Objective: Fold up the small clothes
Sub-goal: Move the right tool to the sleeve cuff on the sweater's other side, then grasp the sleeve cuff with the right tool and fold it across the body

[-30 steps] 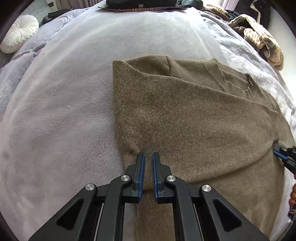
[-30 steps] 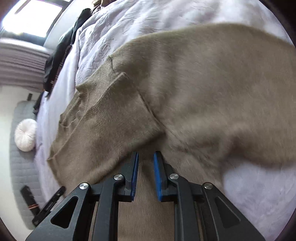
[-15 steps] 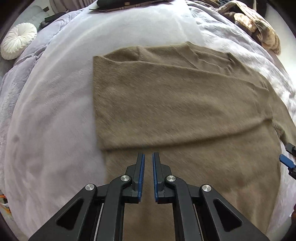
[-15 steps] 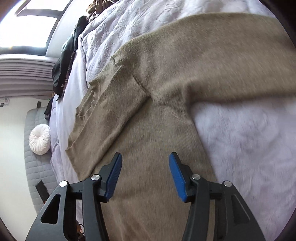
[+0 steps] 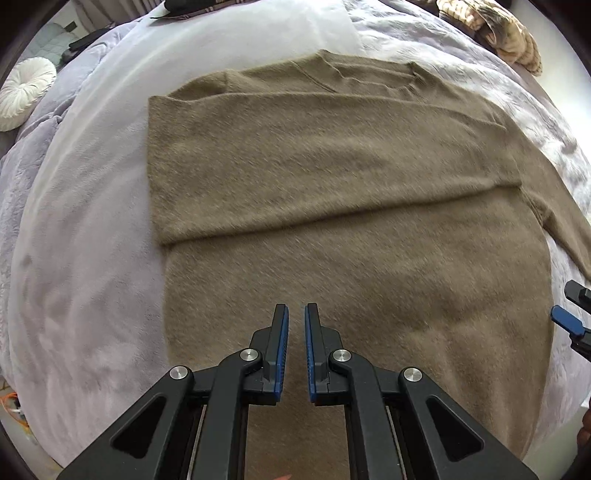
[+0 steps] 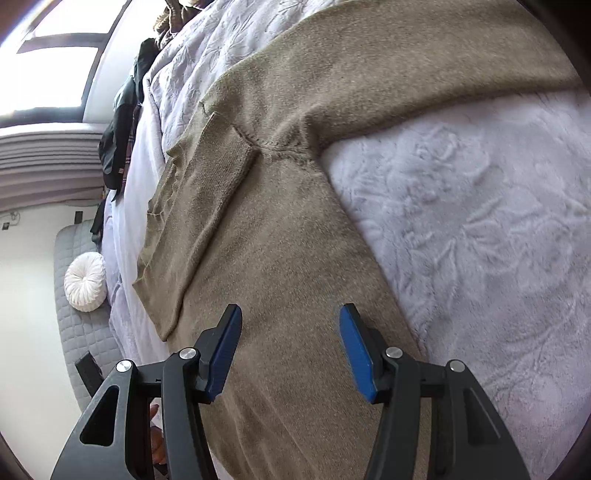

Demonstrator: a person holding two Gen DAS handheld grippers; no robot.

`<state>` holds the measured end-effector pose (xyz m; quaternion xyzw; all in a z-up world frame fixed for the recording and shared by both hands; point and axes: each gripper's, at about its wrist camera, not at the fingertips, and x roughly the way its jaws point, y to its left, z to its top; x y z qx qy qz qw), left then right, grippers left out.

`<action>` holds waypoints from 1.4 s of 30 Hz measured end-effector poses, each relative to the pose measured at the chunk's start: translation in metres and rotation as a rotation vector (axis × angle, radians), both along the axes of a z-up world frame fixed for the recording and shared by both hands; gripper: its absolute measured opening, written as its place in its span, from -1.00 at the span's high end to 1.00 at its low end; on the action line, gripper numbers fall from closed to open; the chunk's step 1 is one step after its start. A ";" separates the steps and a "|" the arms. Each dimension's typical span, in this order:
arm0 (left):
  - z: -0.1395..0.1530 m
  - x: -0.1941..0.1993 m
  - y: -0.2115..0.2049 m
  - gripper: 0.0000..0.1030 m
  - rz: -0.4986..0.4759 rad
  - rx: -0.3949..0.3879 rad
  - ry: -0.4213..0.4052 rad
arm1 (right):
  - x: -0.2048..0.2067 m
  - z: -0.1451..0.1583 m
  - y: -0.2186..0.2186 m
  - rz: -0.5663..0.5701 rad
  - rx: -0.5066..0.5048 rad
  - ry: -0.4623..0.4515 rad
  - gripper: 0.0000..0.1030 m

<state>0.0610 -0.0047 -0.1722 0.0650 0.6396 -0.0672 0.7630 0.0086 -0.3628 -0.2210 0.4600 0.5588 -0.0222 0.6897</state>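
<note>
An olive-brown knit sweater [image 5: 332,177] lies flat on a lilac fleece bed cover [image 5: 85,258], one sleeve folded across its chest. It also shows in the right wrist view [image 6: 295,258], with the other sleeve [image 6: 424,74] stretched out to the side. My left gripper [image 5: 296,314] hangs over the sweater's lower body, jaws nearly closed with a thin gap and nothing between them. My right gripper [image 6: 290,314] is wide open and empty above the sweater's side, and its tip [image 5: 569,321] shows at the right edge of the left wrist view.
A white round cushion [image 5: 26,92] lies at the far left on a grey quilted surface. Dark clothes [image 5: 207,5] lie at the head of the bed. A brown patterned garment [image 5: 506,33] lies at the far right.
My right gripper opened and let go of the sweater, then drew back. My left gripper pulled back from the folded sleeve, so more of the sweater shows.
</note>
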 end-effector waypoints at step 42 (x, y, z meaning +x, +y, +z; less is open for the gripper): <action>-0.070 0.021 -0.154 -0.98 -0.097 -0.009 0.069 | -0.064 -0.005 -0.221 -0.606 -0.042 -0.091 -0.15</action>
